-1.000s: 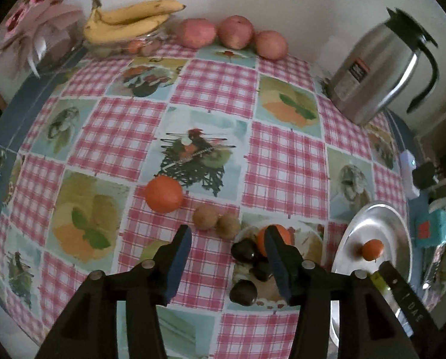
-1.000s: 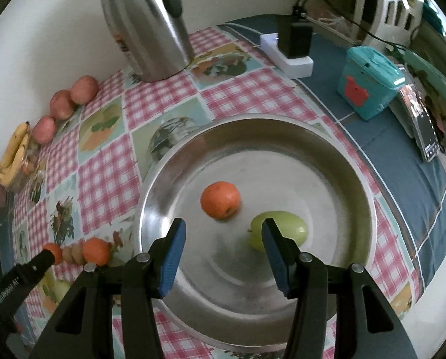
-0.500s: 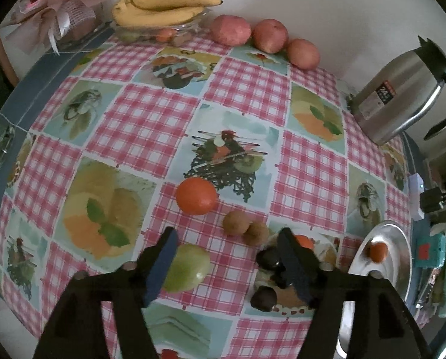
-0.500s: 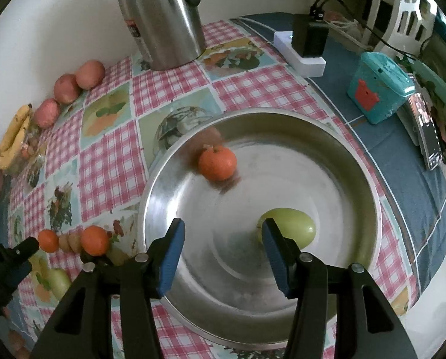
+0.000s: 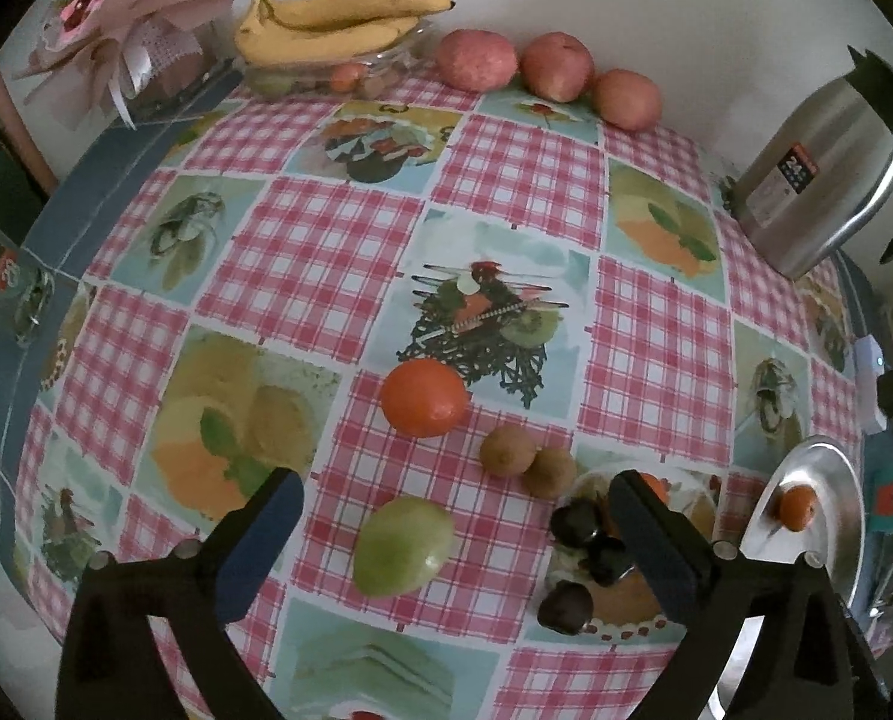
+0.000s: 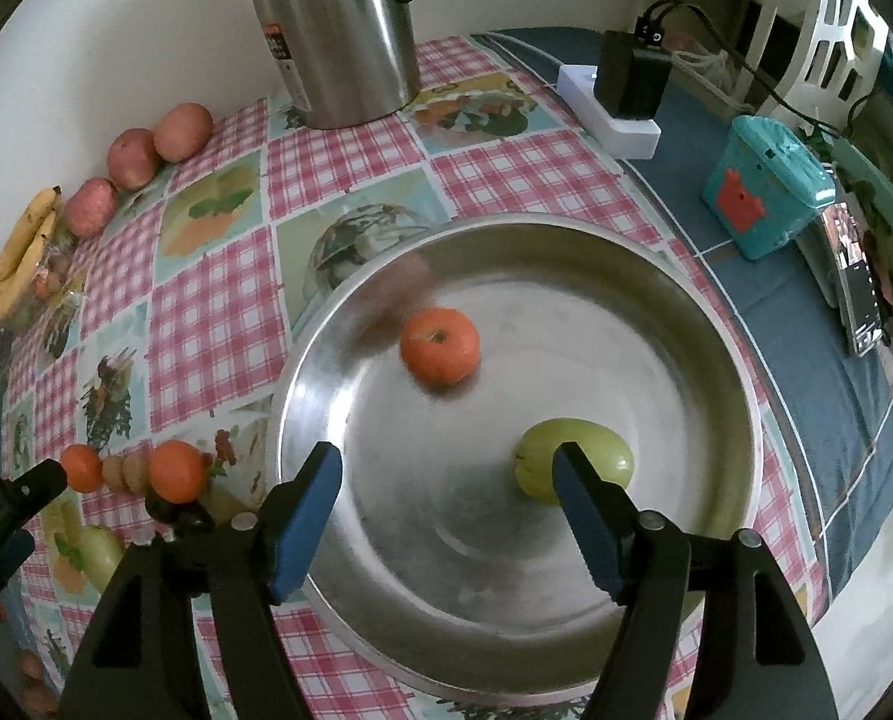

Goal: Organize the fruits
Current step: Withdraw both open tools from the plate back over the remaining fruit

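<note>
Jaws wide on both sides, lately spreading, nothing gripped — left gripper [image 5: 455,525] straddling a green fruit [image 5: 402,545] on the desk, right gripper [image 6: 449,498] above the metal bowl [image 6: 350,618], where an orange [image 6: 440,346] sits at 11 o'clock and another green fruit at 4. Probably mid-collection; next, lower and close on the desk's green fruit — round, apt to roll.

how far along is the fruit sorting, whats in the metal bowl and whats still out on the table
Done: the metal bowl holds one orange and one green fruit.

In hand: nothing. The right gripper hangs over the bowl, the left gripper over a loose green fruit; both have just been opening and grip nothing.

Left on the tablecloth: that green fruit, a larger orange, two brown fruits and some dark ones.
</note>
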### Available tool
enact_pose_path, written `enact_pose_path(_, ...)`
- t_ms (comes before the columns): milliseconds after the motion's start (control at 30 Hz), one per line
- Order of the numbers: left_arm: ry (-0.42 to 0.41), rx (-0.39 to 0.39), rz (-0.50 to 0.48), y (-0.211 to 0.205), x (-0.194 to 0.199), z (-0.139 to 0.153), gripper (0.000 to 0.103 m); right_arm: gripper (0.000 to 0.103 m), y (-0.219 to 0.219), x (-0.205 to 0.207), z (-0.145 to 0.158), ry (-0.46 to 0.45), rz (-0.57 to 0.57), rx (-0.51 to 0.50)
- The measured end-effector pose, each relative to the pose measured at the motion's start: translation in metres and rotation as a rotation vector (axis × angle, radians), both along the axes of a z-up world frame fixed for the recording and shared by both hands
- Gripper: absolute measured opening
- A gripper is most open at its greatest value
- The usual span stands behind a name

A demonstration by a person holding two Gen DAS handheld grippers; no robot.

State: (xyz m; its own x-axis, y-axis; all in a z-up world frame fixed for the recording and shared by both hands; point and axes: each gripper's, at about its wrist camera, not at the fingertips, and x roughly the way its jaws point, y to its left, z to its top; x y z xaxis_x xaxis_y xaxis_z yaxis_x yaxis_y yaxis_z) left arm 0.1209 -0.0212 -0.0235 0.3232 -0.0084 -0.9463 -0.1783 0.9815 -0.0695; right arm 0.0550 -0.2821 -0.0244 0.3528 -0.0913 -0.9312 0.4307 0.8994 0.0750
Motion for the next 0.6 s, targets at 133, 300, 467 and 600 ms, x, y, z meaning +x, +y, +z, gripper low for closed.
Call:
enact_pose_path(133, -0.006, 0.006, -0.017, -0.002, 0.000, 0.000, 0.103, 0.095, 0.002, -0.001, 0.004, -0.027, 0.009, -0.017)
enact_pose_path(300, -0.021, 0.015, -0.037, -0.005, -0.001, 0.001, 0.103, 0.095, 0.002, -0.001, 0.004, -0.038, 0.014, -0.015)
enact_pose_path(467, -0.048, 0.025, -0.060, -0.009, -0.001, 0.003, 0.103, 0.095, 0.000, -0.003, 0.004, -0.057, 0.007, 0.000)
enact_pose_path(600, -0.070, 0.031, -0.086, -0.013, -0.003, 0.005, 0.103, 0.095, 0.000, -0.003, 0.004, -0.070, 0.005, 0.009)
